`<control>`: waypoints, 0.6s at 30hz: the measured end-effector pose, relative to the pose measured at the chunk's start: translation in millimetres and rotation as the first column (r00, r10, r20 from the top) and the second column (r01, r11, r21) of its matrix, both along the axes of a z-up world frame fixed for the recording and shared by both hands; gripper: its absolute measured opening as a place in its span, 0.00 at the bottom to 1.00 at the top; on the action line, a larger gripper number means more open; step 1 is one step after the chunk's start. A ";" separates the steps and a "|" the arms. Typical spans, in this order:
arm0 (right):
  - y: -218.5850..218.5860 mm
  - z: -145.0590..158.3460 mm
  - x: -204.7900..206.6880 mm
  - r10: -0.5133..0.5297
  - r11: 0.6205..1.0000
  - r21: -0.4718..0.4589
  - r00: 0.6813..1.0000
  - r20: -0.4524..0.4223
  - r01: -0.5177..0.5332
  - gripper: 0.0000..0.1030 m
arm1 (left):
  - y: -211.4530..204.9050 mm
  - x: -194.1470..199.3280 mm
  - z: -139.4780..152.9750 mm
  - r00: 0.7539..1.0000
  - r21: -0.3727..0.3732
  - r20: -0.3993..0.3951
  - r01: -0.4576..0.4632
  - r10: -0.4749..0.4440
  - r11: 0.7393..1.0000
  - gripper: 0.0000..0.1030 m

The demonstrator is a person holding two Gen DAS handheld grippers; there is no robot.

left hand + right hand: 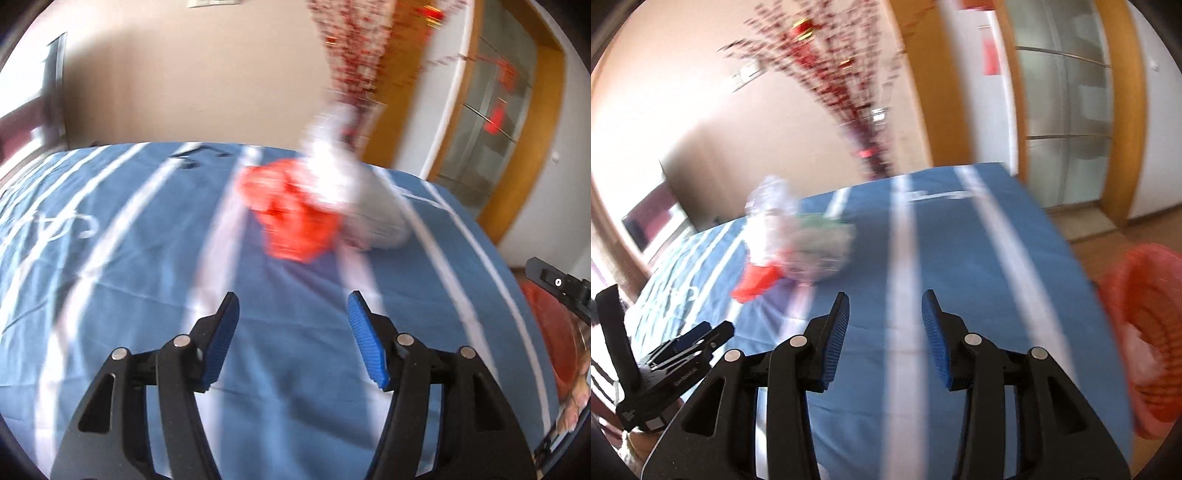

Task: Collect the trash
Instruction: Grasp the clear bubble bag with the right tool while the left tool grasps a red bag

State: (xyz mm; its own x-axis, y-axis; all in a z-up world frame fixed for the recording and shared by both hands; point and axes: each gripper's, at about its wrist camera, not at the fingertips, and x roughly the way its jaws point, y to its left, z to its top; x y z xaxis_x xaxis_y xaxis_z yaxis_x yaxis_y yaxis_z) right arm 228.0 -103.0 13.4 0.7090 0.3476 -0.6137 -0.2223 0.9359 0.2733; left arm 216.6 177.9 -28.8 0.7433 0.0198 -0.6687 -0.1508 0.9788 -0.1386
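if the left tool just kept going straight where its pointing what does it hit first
Most likely the red crumpled wrapper lying on the blue striped cloth, just ahead of the open left tool. The picture is blurred, so depth is uncertain.

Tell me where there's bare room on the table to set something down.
Bare cloth lies between the left gripper and the red wrapper; also the right strip toward the basket, ahead of the right gripper. Crowded mid-table: the wrapper and clear bags bunch together.
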 end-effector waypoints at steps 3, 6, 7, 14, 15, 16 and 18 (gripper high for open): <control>37.7 0.9 13.9 0.068 0.998 0.020 0.998 -0.004 -0.068 0.41 | 28.3 5.0 0.1 0.998 0.010 -0.003 -0.066 0.066 0.998 0.59; 72.5 -0.3 30.0 0.121 0.992 0.036 0.993 -0.016 -0.120 0.41 | 51.1 9.3 -1.8 0.994 0.006 -0.013 -0.110 0.110 0.994 0.59; 83.8 -1.1 36.5 0.138 0.989 0.051 0.990 -0.022 -0.137 0.41 | 56.9 11.1 -2.1 0.993 0.002 -0.017 -0.121 0.121 0.993 0.59; 131.7 -12.5 73.2 0.155 0.987 0.050 0.987 -0.047 -0.153 0.41 | 76.6 26.0 -7.7 0.988 -0.021 -0.040 -0.149 0.148 0.989 0.59; 136.0 -15.3 78.3 0.149 0.988 0.045 0.987 -0.054 -0.146 0.41 | 76.3 25.8 -7.6 0.988 -0.020 -0.041 -0.147 0.147 0.989 0.59; 138.6 -17.6 82.0 0.145 0.989 0.044 0.987 -0.062 -0.142 0.41 | 76.2 26.4 -8.1 0.989 -0.020 -0.043 -0.145 0.144 0.989 0.59; 143.1 -23.1 88.9 0.145 0.989 0.055 0.986 -0.084 -0.140 0.40 | 77.6 30.0 -10.3 0.989 -0.021 -0.048 -0.141 0.140 0.990 0.59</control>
State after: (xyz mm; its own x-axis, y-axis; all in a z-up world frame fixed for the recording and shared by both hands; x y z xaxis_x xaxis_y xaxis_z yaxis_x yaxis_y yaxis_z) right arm 316.9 40.2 -9.7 0.5940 0.4723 -0.6512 -0.3256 0.8814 0.3422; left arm 246.6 255.6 -39.1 0.7027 0.1055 -0.7036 -0.2933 0.9440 -0.1514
